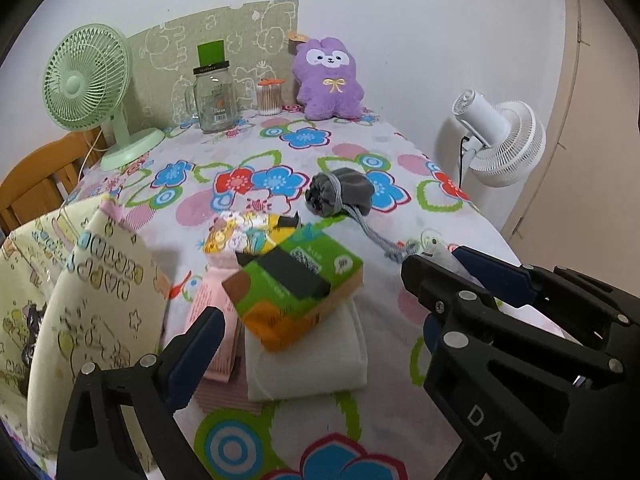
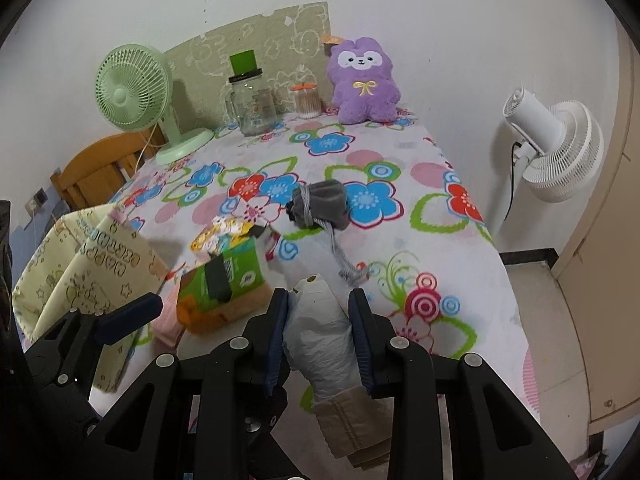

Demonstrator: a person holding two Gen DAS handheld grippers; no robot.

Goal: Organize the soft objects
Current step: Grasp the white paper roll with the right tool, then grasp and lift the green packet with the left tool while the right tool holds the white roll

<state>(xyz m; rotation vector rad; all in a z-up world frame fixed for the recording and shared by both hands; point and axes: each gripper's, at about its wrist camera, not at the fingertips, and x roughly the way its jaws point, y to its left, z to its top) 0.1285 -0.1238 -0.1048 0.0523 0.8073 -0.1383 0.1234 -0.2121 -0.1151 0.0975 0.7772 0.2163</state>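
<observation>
A: What does the right gripper (image 2: pixel 318 320) hold?
B: A pale rolled plastic bundle (image 2: pixel 320 340), clamped between both pads.
A: And the left gripper (image 1: pixel 312 296)?
B: Spread wide, holding nothing; the green tissue pack (image 1: pixel 298 280) sits just ahead between its fingers, the cloth basket (image 1: pixel 92 300) to its left.

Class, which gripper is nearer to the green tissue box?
Left. The left gripper is open around the green tissue box; the right gripper, off to its right, is clamping a white plastic roll.
</observation>
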